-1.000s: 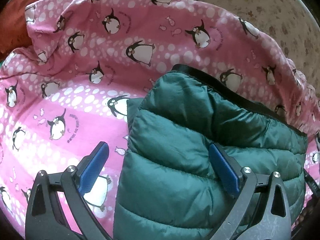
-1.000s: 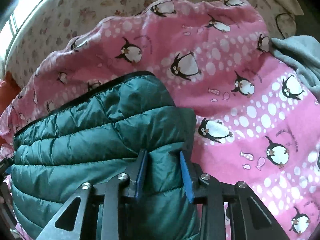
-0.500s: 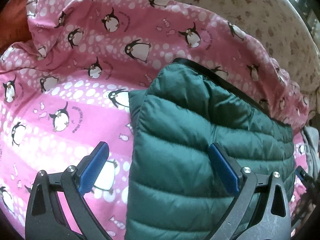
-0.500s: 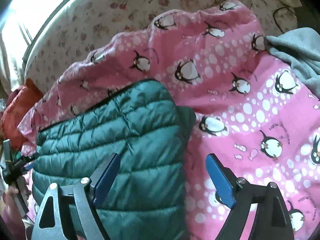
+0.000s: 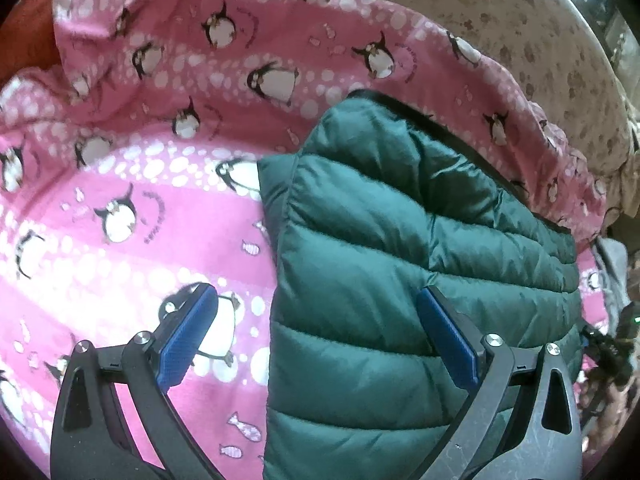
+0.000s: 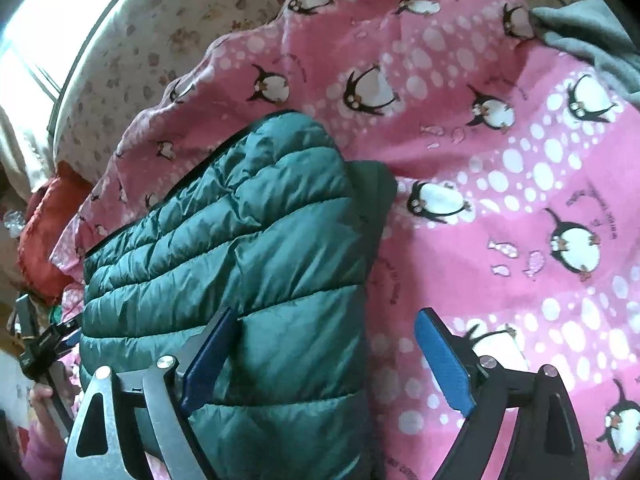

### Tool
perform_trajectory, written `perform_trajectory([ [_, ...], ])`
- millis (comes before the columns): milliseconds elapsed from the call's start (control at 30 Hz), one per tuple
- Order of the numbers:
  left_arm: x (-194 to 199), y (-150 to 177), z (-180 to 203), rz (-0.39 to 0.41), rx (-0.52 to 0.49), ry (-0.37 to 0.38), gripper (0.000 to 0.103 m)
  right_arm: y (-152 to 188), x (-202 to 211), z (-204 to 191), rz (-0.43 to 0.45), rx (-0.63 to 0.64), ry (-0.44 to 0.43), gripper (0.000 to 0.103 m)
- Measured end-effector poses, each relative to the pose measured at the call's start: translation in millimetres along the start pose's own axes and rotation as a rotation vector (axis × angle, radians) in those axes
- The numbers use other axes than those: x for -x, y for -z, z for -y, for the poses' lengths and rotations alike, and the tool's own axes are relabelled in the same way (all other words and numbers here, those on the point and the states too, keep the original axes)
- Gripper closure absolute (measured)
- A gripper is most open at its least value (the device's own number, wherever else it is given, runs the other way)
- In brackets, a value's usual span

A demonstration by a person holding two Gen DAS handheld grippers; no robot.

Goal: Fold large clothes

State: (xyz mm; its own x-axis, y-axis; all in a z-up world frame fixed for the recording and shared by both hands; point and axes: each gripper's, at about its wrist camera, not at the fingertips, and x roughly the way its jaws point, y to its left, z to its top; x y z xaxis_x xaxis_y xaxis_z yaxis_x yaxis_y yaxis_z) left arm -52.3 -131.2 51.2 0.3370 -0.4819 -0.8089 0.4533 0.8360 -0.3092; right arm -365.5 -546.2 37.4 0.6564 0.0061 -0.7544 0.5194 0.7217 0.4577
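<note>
A dark green quilted puffer jacket [image 5: 400, 272] lies folded on a pink penguin-print blanket [image 5: 120, 184]. In the left wrist view my left gripper [image 5: 316, 332] stands open over the jacket's left edge, one blue pad above the blanket and the other above the jacket. Seen from the right wrist, the same jacket [image 6: 248, 256] fills the lower left, and my right gripper [image 6: 324, 356] is open wide over its right edge on the blanket [image 6: 500, 184]. Neither gripper's pads press on the fabric.
A beige flower-print sheet [image 5: 520, 32] lies beyond the blanket. A grey garment [image 6: 588, 36] sits at the upper right and a red cloth [image 6: 44, 232] at the left. A hand [image 6: 40, 394] with the other gripper shows at the lower left edge.
My right gripper was shut on the jacket's fabric a second ago; it has let go and now stands open wide. Both grippers have drawn back a little from the jacket. The left stayed open.
</note>
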Motion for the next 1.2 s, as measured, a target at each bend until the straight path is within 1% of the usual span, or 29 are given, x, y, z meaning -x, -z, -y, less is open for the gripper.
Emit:
perform_trajectory([
  [133,-14.9,5.8,-13.7,-0.040,0.066,0.096,0.002,-0.7,-10.8,1.2,-0.026,0.005,-0.043,0.011],
  [200,-23.8,6.9,-22.1,-0.073,0.119,0.155,0.001,-0.9,-19.8,0.7,-0.052,0.006,-0.079,0.010],
  [267,-28.8,7.4,-27.7,-0.087,0.157,0.200,0.001,-0.7,-26.0,-2.3,-0.067,0.012,-0.105,0.010],
  [433,-34.0,6.3,-22.3,-0.086,0.131,0.224,0.001,0.6,-40.0,-11.2,-0.118,0.030,-0.160,0.008],
  [500,-36.4,3.1,-20.2,-0.096,0.130,0.229,0.001,1.2,-44.4,-14.3,-0.134,0.024,-0.152,0.004],
  [633,-37.3,1.0,-17.2,-0.122,0.110,0.246,0.001,3.0,-45.3,-21.1,-0.132,0.016,-0.143,0.002],
  [667,-37.3,1.1,-14.9,-0.129,0.099,0.257,0.003,4.5,-43.5,-23.8,-0.121,0.021,-0.138,0.007],
  [700,-35.5,2.9,-11.2,-0.132,0.091,0.286,0.015,6.4,-40.4,-26.9,-0.108,0.031,-0.133,0.014],
  [733,-33.1,5.3,-8.5,-0.135,0.090,0.317,0.024,7.5,-38.1,-28.9,-0.098,0.038,-0.130,0.018],
  [767,-30.1,7.5,-5.1,-0.129,0.087,0.320,0.025,9.8,-32.6,-32.0,-0.087,0.043,-0.130,0.028],
  [800,-26.3,9.5,-1.3,-0.115,0.070,0.306,0.030,10.3,-28.3,-33.0,-0.080,0.041,-0.137,0.038],
  [833,-22.5,10.9,1.4,-0.103,0.057,0.300,0.034,10.3,-23.3,-33.6,-0.073,0.038,-0.146,0.042],
  [900,-14.1,12.6,3.0,-0.088,0.047,0.299,0.039,10.6,-14.1,-34.7,-0.067,0.029,-0.167,0.052],
  [1000,-0.7,14.0,2.9,-0.086,0.051,0.311,0.046,12.5,0.1,-41.2,-0.057,0.034,-0.197,0.058],
  [1033,5.1,14.7,3.1,-0.088,0.051,0.316,0.048,13.4,3.6,-42.6,-0.057,0.036,-0.203,0.059],
  [1133,24.6,19.5,1.4,-0.095,0.042,0.335,0.050,18.0,18.7,-48.7,-0.058,0.034,-0.245,0.060],
  [1200,40.3,27.4,0.9,-0.105,0.026,0.347,0.050,24.4,31.7,-47.8,-0.061,0.010,-0.285,0.061],
])
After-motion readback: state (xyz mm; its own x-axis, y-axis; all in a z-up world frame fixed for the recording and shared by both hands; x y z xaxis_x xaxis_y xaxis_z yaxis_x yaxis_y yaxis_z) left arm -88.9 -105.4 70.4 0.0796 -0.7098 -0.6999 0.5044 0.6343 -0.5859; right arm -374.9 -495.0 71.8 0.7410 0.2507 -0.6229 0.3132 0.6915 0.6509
